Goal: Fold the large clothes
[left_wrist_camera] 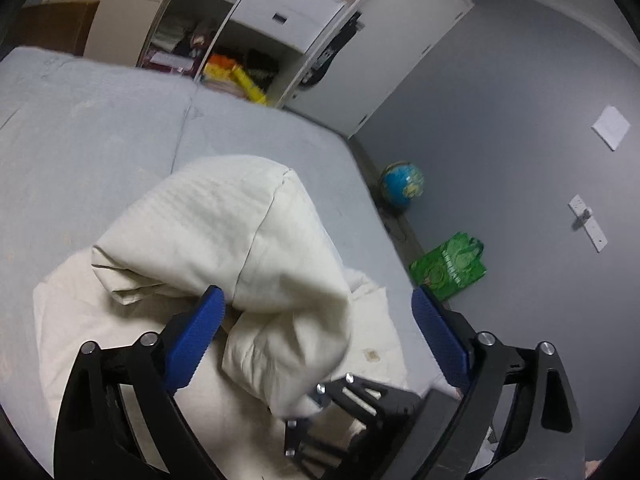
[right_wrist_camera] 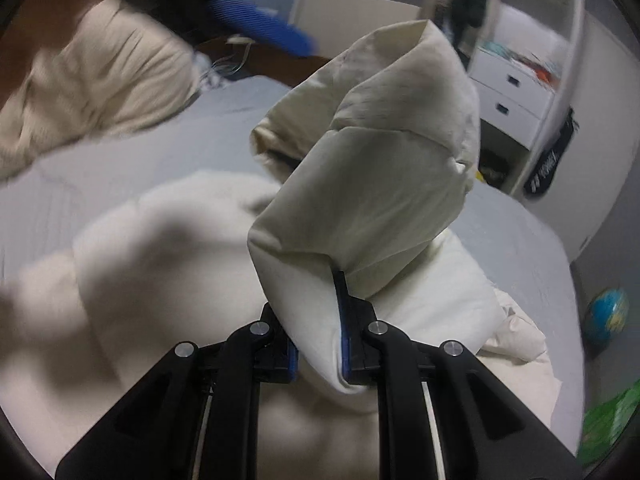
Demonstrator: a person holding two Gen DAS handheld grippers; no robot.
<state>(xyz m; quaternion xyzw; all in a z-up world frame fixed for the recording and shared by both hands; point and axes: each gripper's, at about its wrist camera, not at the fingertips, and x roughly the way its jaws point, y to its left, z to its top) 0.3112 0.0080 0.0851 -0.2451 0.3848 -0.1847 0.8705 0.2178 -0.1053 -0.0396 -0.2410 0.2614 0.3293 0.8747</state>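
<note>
A large cream padded garment (left_wrist_camera: 224, 224) lies bunched on the grey bed (left_wrist_camera: 100, 120). My left gripper (left_wrist_camera: 318, 300) is open, its blue pads (left_wrist_camera: 200, 332) wide apart around a raised fold of the garment, not clamping it. My right gripper (right_wrist_camera: 320, 320) is shut on a thick fold of the same cream garment (right_wrist_camera: 372, 184) and holds it lifted above the rest of the cloth. The right gripper also shows low in the left wrist view (left_wrist_camera: 340, 412), under the lifted fold. A blurred blue pad of the left gripper (right_wrist_camera: 260, 28) shows at the top of the right wrist view.
An open white wardrobe (left_wrist_camera: 280, 12) with drawers and clutter stands past the bed. A globe (left_wrist_camera: 402, 184) and a green bag (left_wrist_camera: 450, 266) sit on the floor by the grey wall, right of the bed edge. Another cream bundle (right_wrist_camera: 80, 92) lies far left.
</note>
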